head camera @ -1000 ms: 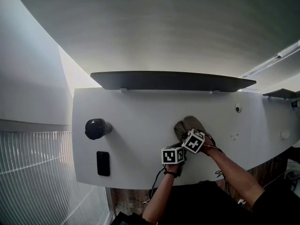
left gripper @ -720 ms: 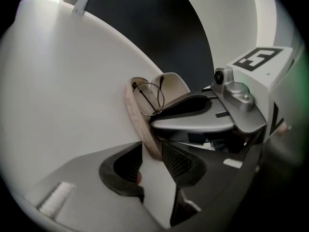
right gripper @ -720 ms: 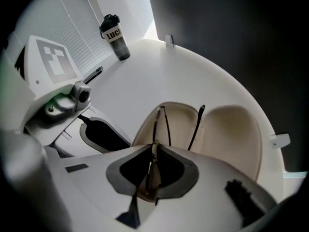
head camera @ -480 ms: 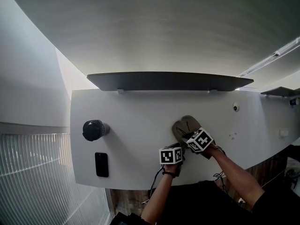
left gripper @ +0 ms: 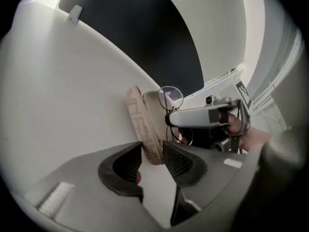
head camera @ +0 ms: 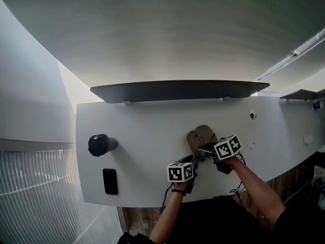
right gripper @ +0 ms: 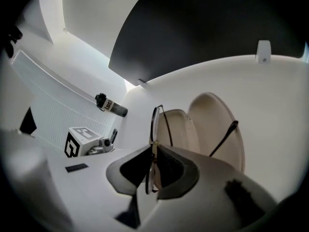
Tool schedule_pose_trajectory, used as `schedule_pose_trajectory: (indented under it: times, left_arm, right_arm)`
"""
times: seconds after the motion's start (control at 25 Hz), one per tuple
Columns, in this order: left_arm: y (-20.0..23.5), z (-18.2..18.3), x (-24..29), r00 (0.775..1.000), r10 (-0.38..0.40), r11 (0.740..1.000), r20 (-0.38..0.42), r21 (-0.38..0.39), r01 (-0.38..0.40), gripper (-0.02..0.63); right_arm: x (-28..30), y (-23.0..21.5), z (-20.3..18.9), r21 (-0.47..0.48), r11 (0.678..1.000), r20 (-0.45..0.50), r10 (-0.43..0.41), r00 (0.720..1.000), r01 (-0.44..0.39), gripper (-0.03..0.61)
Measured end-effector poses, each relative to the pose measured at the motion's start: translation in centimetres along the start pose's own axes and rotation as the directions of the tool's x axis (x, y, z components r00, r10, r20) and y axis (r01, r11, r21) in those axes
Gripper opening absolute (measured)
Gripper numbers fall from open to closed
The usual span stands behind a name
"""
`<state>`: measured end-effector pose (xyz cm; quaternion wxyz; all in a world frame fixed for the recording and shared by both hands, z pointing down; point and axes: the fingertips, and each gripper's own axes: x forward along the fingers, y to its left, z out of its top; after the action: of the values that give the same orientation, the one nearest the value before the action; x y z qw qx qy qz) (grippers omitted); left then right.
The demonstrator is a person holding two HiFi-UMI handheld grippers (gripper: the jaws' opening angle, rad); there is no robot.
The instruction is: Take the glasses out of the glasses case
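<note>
The right gripper, whose jaws have just been closing, now pinches the glasses and has raised them above the open case near the table's front edge, while the left gripper's jaws clamp the case's rim, so the removal looks nearly done.

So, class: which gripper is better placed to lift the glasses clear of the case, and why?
Right: the right gripper pinches the glasses by the open glasses case, while the left gripper clamps the case's edge.
</note>
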<state>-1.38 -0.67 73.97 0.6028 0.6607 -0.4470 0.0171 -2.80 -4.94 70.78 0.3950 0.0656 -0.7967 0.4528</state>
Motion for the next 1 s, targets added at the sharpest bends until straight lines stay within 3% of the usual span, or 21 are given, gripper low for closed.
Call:
schedule_pose_trajectory:
  times: [0.32, 0.52, 0.8, 1.0]
  left_arm:
    - [-2.0, 0.7, -1.2, 0.999, -0.048, 0.996, -0.002, 0.075, 0.048, 0.140]
    - [-4.5, 1.2, -2.1, 0.997, -0.073, 0.986, 0.018, 0.151, 0.070, 0.137]
    - [-8.2, 2.1, -4.1, 0.990, -0.129, 0.959, 0.053, 0.259, 0.112, 0.124]
    - [-8.9, 0.7, -5.0, 0.989, -0.141, 0.946, 0.043, 0.302, 0.121, 0.120]
  right_arm:
    - [-2.9, 0.6, 0.4, -0.007, 1.000, 0.096, -0.004, 0.995, 0.005, 0.041]
    - [-5.8, 2.1, 1.3, 0.051, 0.996, 0.208, 0.065, 0.976, -0.077, 0.043]
    - [-10.5, 3.9, 2.2, 0.169, 0.951, 0.424, 0.168, 0.890, -0.259, 0.042]
    - [-13.4, 3.9, 0.6, 0.246, 0.883, 0.557, 0.209, 0.804, -0.400, 0.041]
